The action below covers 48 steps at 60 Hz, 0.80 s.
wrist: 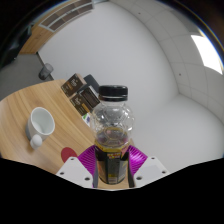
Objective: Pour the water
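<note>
A clear plastic bottle (111,128) with a black cap and a dark yellow-printed label stands upright between my fingers, lifted above the wooden table (30,105). My gripper (111,163) is shut on the bottle, both magenta pads (87,157) pressing on its labelled lower body. A white cup (41,121) stands on the table to the left of the bottle, with a small white round object (37,141) beside it. The bottle's base is hidden between the fingers.
A dark box with printed packaging (82,92) lies on the table behind the bottle. A small grey object (46,70) sits at the table's far edge. White walls and ceiling fill the space beyond and to the right.
</note>
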Tool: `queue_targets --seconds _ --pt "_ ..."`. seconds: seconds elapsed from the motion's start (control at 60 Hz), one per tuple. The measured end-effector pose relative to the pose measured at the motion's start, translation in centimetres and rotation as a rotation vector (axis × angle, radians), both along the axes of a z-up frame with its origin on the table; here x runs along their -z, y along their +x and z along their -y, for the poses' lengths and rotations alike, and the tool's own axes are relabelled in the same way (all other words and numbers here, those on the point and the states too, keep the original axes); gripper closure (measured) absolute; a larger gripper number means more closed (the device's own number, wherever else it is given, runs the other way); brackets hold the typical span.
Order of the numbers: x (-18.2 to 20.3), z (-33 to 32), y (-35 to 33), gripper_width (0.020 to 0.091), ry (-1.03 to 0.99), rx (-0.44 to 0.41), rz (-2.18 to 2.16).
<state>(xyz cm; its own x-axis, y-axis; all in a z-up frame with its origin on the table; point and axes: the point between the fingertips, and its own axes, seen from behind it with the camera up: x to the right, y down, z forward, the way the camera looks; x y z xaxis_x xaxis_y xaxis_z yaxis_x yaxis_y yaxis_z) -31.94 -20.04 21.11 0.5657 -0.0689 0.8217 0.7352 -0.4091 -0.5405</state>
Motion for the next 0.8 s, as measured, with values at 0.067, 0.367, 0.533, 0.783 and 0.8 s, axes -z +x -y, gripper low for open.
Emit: queue_targets --seconds 0.067,0.367,0.533,0.783,0.8 --pt "-1.0 -1.5 -0.2 0.0701 -0.017 -0.014 0.185" --pt "0.2 -5.9 -2.7 0.0700 -0.189 -0.105 0.894" --pt "2.3 -6.8 -3.2 0.0701 -0.274 -0.154 1.118" --pt "2.6 -6.7 -3.6 0.0700 -0.279 -0.200 1.133" --pt "2.5 -6.6 -3.5 0.0699 -0.276 -0.199 1.120"
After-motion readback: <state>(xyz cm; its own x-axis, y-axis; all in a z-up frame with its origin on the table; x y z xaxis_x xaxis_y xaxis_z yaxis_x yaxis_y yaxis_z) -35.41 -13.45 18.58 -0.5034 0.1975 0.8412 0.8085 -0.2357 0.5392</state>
